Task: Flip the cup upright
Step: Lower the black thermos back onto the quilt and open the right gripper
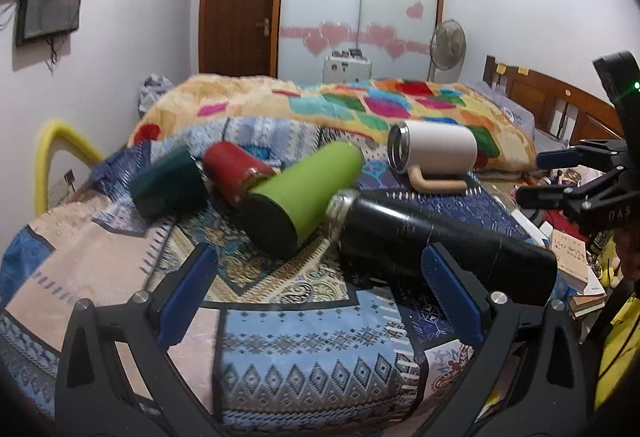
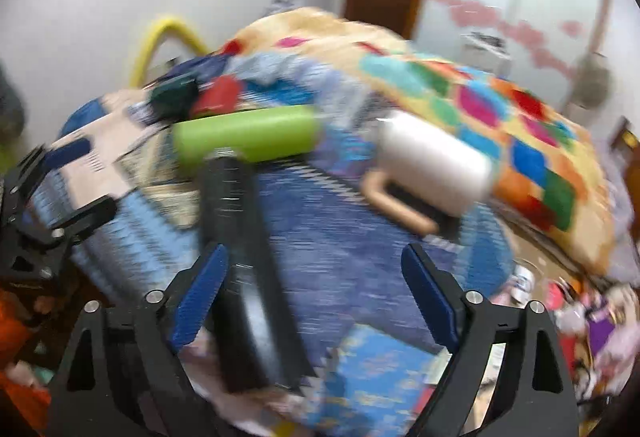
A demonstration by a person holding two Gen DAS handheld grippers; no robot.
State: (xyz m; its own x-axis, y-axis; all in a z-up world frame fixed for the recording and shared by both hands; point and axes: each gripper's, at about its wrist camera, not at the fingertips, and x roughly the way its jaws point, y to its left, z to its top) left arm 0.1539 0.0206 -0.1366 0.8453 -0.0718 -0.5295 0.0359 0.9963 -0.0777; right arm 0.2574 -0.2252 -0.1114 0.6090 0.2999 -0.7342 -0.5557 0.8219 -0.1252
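1. Left claw (image 1: 316,285): lower centre of the left wrist view, blue pads spread wide, holding nothing.
2. Right claw (image 2: 314,289): lower centre of the right wrist view, spread wide, empty; view blurred.
3. Black flask (image 1: 440,249): on its side on the patterned bedspread (image 1: 304,353), right of centre, mouth toward upper left.
4. Green cup (image 1: 304,189): on its side, centre, dark base toward the camera.
5. Red cup (image 1: 236,171) and dark green cup (image 1: 168,183): lying left of centre, side by side.
6. White mug (image 1: 434,149): on its side, upper right, tan handle down.
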